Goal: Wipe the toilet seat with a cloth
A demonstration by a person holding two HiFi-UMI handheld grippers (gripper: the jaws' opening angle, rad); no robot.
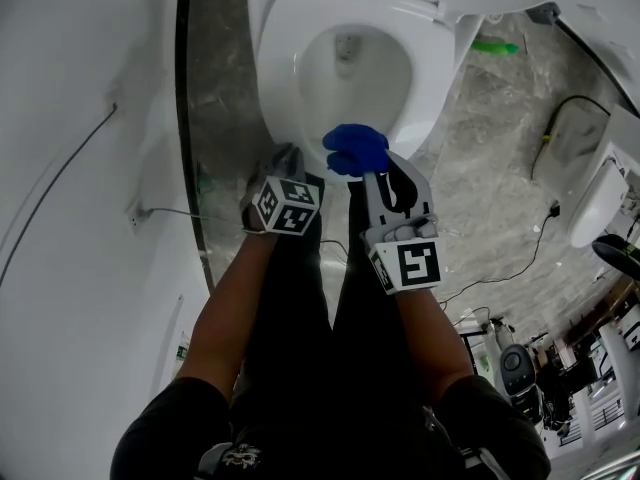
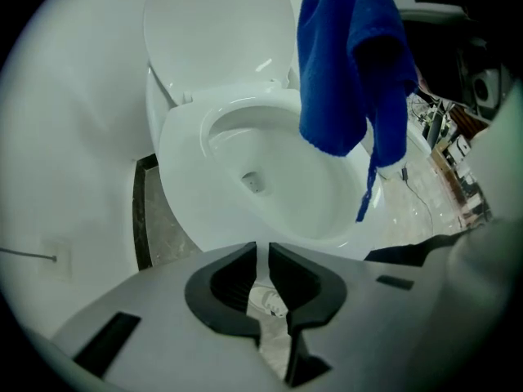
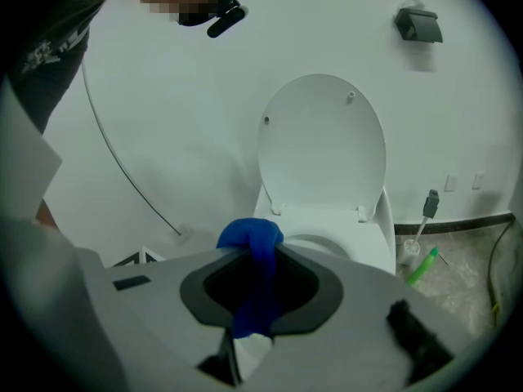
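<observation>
The white toilet seat [image 1: 283, 80] lies down round the bowl, and its lid [image 3: 323, 141] stands raised against the wall. My right gripper [image 1: 372, 166] hovers over the seat's near rim, shut on a bunched blue cloth [image 1: 355, 148]. In the right gripper view the cloth [image 3: 255, 243] is pinched between the jaws of the right gripper [image 3: 260, 260]. The left gripper view has the cloth [image 2: 347, 72] hanging above the bowl, over the seat [image 2: 181, 158]. My left gripper [image 1: 283, 160] points steeply down just left of the cloth. The left gripper [image 2: 261, 256] has its jaws almost together with nothing between them.
A green bottle [image 3: 423, 266] and a toilet brush [image 3: 426, 211] stand on the marble floor right of the toilet. Cables [image 1: 520, 258] trail over the floor at right. A white wall [image 1: 80, 148] closes the left side. The person's dark legs [image 1: 330, 298] stand before the bowl.
</observation>
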